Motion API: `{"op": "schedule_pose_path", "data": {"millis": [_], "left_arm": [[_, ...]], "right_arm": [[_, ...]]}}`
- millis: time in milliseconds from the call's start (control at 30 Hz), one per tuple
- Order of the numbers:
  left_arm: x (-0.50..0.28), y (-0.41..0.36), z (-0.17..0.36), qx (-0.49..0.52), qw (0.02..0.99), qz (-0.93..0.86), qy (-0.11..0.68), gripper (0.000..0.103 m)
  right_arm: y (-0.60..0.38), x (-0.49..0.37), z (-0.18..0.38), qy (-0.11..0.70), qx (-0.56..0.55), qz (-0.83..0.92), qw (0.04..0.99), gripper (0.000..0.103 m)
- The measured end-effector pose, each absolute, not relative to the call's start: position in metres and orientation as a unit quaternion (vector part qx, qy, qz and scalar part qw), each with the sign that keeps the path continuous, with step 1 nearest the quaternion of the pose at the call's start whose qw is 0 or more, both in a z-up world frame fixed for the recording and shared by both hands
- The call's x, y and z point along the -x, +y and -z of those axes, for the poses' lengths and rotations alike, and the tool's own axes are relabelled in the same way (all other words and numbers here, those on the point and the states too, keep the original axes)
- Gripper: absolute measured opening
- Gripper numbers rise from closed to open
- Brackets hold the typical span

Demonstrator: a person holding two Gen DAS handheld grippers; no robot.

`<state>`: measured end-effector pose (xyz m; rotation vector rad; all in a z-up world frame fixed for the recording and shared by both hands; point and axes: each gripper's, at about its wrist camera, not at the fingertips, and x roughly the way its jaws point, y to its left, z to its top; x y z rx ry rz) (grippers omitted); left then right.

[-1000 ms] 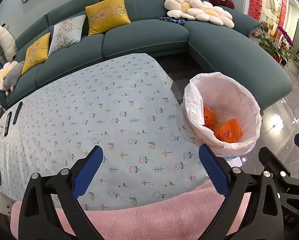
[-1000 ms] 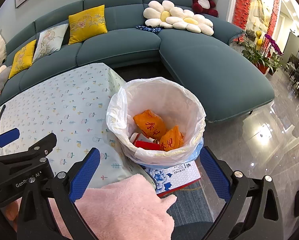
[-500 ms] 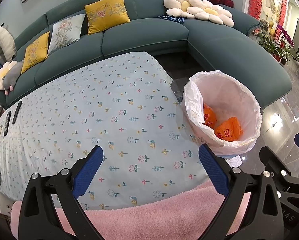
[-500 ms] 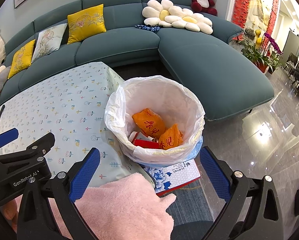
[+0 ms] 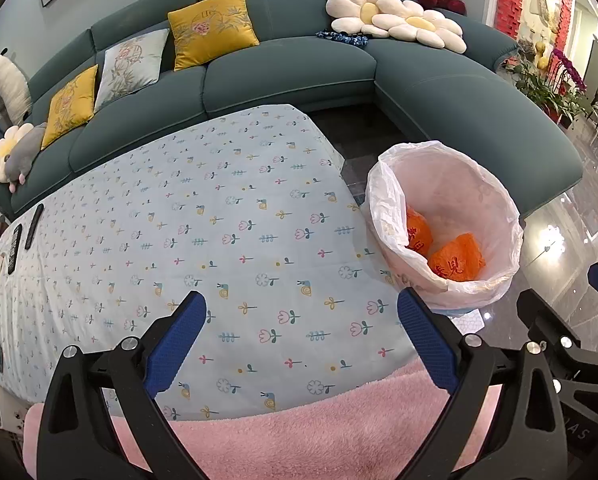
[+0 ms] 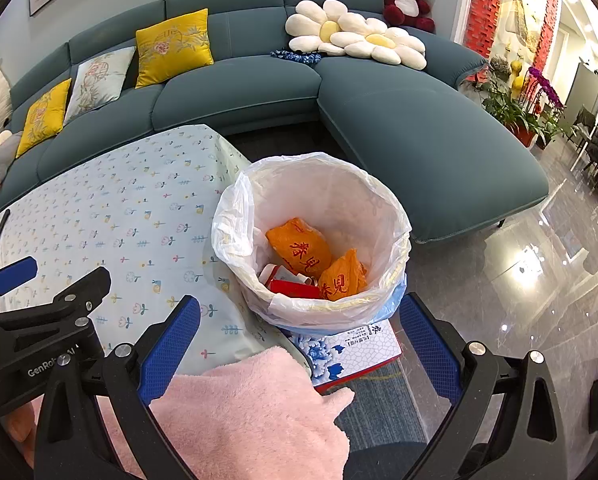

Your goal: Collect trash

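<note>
**Inspector:** Blue-padded and spread wide, the left gripper [image 5: 301, 334] holds nothing. From the left wrist view it hangs over the flowered tablecloth [image 5: 203, 216], which shows no litter on its visible span. Against the frames a second earlier, this view has barely shifted.

**Clerk:** And the trash?

**Inspector:** Two orange bags [image 5: 457, 258] lie inside the white-lined bin [image 5: 383, 200], just beside the table's corner.

**Clerk:** The other camera?

**Inspector:** From the right wrist view, the right gripper [image 6: 299, 334] is likewise spread wide and empty, hanging near the bin [image 6: 235, 224]. The orange bags [image 6: 299, 246] and a red packet [image 6: 293, 288] rest at the bottom. The bin's rim sits slightly lower in frame than a second ago; otherwise nothing has changed. A blue-and-white box [image 6: 355, 350] lies under the bin's near edge, beside the pink fleece [image 6: 251, 408].

**Clerk:** Meaning?

**Inspector:** In his judgement, the collection looks finished or nearly so; whether that box counts as trash cannot be told.
</note>
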<state>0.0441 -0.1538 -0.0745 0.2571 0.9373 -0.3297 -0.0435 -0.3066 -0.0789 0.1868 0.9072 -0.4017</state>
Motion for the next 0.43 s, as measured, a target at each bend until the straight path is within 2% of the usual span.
{"op": "schedule_pose_path", "data": {"millis": [433], "left_arm": [[-0.0471,-0.1523,0.0743,-0.117,0.867,0.169,0.453,0.092]], "right_arm": [[-0.3057,0.0434,0.0783,0.436,-0.089,0.194,0.874,0.096]]}}
